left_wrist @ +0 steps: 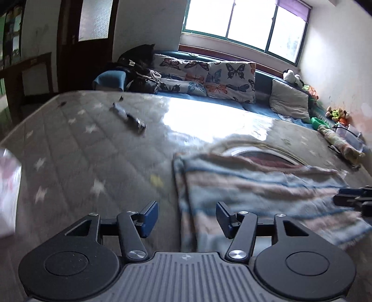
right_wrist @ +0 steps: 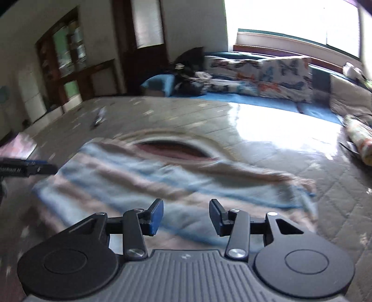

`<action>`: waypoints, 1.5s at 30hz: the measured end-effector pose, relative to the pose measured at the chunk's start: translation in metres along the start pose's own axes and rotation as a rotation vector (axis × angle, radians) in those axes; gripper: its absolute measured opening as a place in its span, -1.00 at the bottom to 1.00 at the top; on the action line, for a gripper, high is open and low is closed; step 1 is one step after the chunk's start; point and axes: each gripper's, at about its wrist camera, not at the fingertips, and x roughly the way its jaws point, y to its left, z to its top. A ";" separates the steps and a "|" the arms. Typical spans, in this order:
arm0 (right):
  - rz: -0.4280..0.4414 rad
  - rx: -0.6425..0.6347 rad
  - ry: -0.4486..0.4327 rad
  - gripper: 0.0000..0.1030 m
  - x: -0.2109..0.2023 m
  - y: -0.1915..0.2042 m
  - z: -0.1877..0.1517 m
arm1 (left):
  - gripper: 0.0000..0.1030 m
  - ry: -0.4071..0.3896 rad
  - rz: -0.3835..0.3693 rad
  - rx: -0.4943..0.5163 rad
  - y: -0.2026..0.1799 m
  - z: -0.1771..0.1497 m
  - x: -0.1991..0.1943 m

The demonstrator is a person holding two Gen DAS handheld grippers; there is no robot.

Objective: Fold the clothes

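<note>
A striped garment (left_wrist: 260, 185), banded in pale blue, pink and cream, lies flat on a grey quilted mattress (left_wrist: 76, 148) with its neck opening at the far side, showing a dark red lining. The left gripper (left_wrist: 187, 217) hovers over the garment's near left edge, its blue-padded fingers spread wide and holding nothing. The right gripper (right_wrist: 186, 215) hangs above the near middle of the same cloth, jaws likewise spread wide and empty; its tip shows at the right edge of the left wrist view, over the garment's right side. A small dark oblong object (left_wrist: 129, 118), too blurred to identify, rests on the mattress to the far left, well apart from the garment. Butterfly-print pillows (left_wrist: 209, 79) line the far side under a bright window (left_wrist: 246, 21), and a rolled patterned cloth (left_wrist: 341, 144) lies at the far right.
</note>
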 end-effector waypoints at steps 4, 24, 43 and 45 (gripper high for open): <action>0.019 -0.114 -0.006 -0.05 -0.009 0.040 -0.015 | 0.16 0.007 0.000 -0.014 -0.001 -0.017 -0.010; 0.050 -0.219 0.015 0.00 -0.014 0.090 -0.026 | -0.04 0.020 -0.041 -0.144 0.001 -0.037 -0.025; 0.285 -0.024 0.085 -0.01 0.021 0.108 0.067 | -0.78 -0.074 -0.115 -0.158 -0.018 -0.022 -0.050; 0.309 -0.014 0.103 -0.01 0.033 0.117 0.078 | -0.78 -0.081 -0.124 -0.146 -0.024 -0.020 -0.050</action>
